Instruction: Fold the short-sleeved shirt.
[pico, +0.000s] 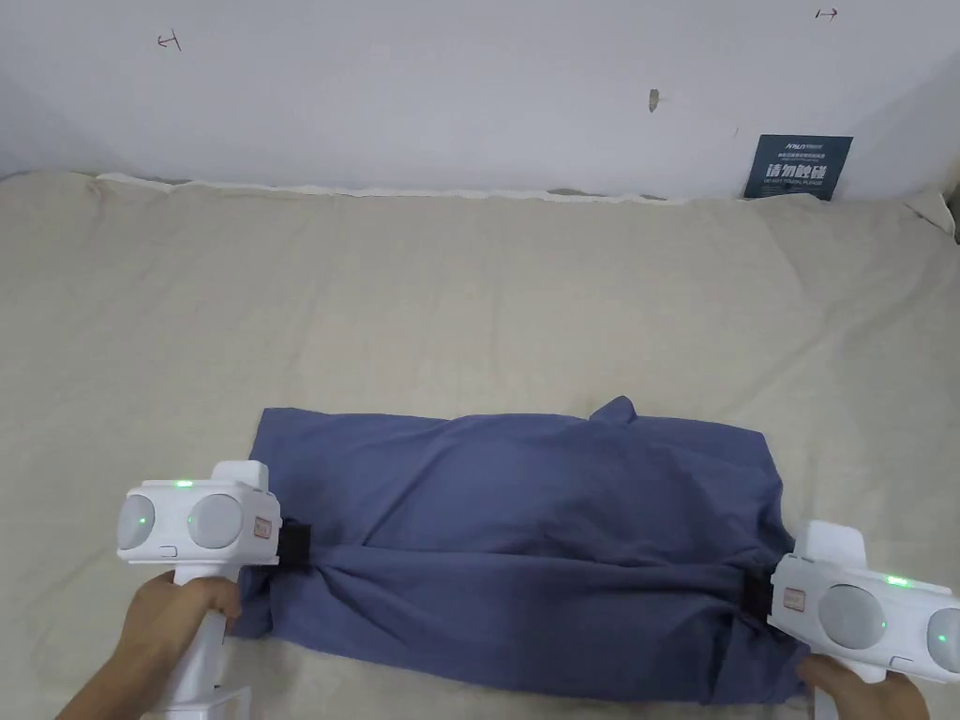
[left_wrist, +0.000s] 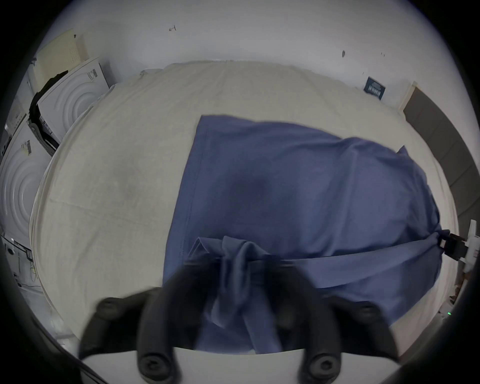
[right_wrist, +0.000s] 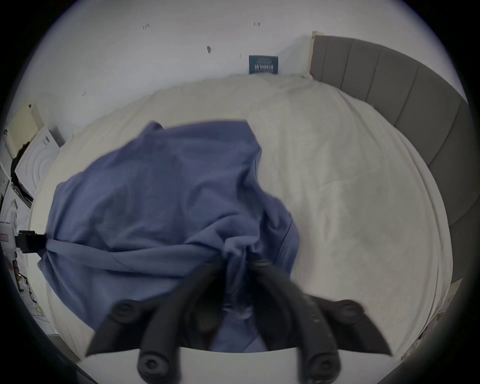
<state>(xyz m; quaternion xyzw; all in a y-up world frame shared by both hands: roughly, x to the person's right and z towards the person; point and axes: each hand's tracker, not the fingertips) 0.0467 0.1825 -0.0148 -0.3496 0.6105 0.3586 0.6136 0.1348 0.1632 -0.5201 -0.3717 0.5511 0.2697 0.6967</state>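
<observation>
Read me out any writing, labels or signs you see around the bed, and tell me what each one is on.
Dark blue sign on the wall: white characters, too blurred to quote.
Red stickers on left gripper and right gripper: too small.
Labels on the white appliances: too small.
Nothing on the shirt.

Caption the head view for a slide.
Both grippers, left and right, pinch opposite ends of a blue shirt on a bed.

Beige bedsheet (pico: 469, 281) below white wall (pico: 422, 84), blue sign (pico: 797, 167), grey headboard (right_wrist: 389, 78).
</observation>
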